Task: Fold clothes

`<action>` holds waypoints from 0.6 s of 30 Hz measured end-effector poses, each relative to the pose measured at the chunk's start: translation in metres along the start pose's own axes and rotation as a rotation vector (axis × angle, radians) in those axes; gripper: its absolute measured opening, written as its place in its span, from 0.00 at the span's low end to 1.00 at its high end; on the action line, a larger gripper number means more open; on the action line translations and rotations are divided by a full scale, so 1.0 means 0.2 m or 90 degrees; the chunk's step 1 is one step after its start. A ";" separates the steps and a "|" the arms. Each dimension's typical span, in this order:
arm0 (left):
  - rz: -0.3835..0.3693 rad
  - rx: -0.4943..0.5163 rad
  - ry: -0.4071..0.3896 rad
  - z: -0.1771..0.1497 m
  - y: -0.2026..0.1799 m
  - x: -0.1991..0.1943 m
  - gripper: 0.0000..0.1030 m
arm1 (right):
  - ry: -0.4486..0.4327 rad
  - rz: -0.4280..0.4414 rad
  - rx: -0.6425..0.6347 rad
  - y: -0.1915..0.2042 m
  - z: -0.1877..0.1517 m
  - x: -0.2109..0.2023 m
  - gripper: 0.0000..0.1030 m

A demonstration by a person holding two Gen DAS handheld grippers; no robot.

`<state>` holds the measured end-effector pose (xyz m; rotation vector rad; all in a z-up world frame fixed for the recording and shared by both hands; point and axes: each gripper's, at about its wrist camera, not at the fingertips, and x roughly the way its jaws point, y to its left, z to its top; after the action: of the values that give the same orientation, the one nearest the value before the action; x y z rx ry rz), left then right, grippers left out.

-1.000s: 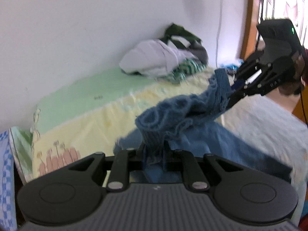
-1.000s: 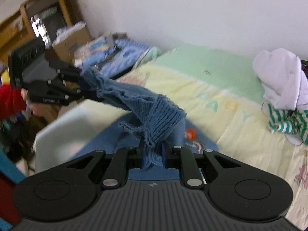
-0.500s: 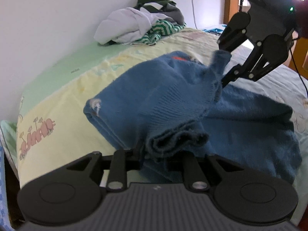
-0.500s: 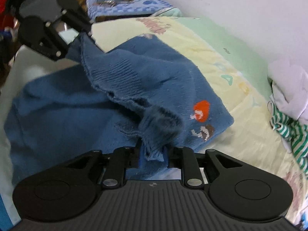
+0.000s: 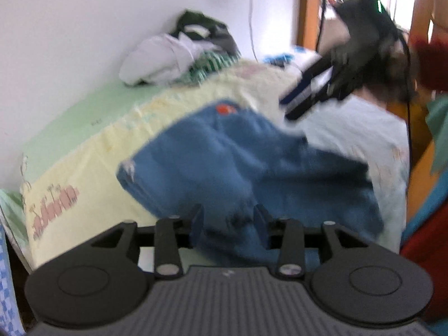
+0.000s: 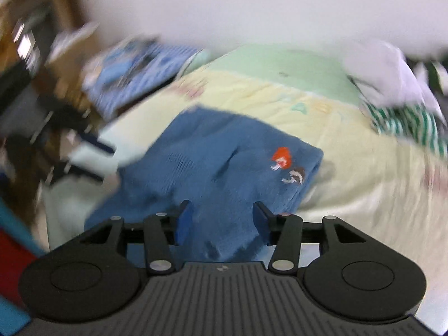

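Observation:
A blue knitted sweater [image 5: 240, 165] with a red and brown patch [image 6: 282, 156] lies folded over on the yellow and green bed sheet [image 5: 92, 145]. My left gripper [image 5: 228, 221] is open, its fingers apart over the sweater's near edge. My right gripper [image 6: 222, 221] is open too, just above the sweater's near edge [image 6: 224, 196]. The right gripper also shows in the left wrist view [image 5: 296, 106], lifted off the far side of the sweater. The left gripper shows blurred at the left of the right wrist view [image 6: 92, 151].
A pile of unfolded clothes [image 5: 179, 56], white, green-striped and dark, lies against the wall at the head of the bed; it also shows in the right wrist view [image 6: 397, 95]. Blue checked bedding [image 6: 131, 72] and wooden furniture [image 6: 30, 36] stand beyond the bed's end.
Both grippers have opened and let go of the sweater, which now lies folded on the bed. Both have pulled back and up from it.

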<state>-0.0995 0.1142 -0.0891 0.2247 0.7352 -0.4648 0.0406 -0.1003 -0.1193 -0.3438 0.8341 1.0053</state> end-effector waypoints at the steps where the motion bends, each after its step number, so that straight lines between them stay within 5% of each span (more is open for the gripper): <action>1: 0.005 -0.009 -0.013 0.03 0.01 0.02 0.41 | -0.003 -0.008 0.025 -0.01 -0.01 0.03 0.48; 5: 0.025 -0.058 -0.020 0.10 0.03 0.22 0.40 | -0.016 -0.040 0.125 -0.03 -0.04 0.14 0.39; 8: 0.020 -0.059 0.045 0.02 0.04 0.39 0.39 | -0.011 -0.068 0.130 -0.02 -0.07 0.18 0.37; 15: 0.009 -0.054 0.034 -0.02 0.05 0.31 0.44 | 0.037 -0.090 0.091 0.01 -0.04 0.14 0.40; 18: 0.031 -0.069 -0.024 0.08 0.11 0.24 0.49 | -0.034 -0.093 0.108 -0.01 0.05 0.08 0.37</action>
<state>-0.0484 0.1128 -0.1091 0.1321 0.7141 -0.3818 0.0500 -0.0861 -0.1251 -0.2277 0.8271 0.7988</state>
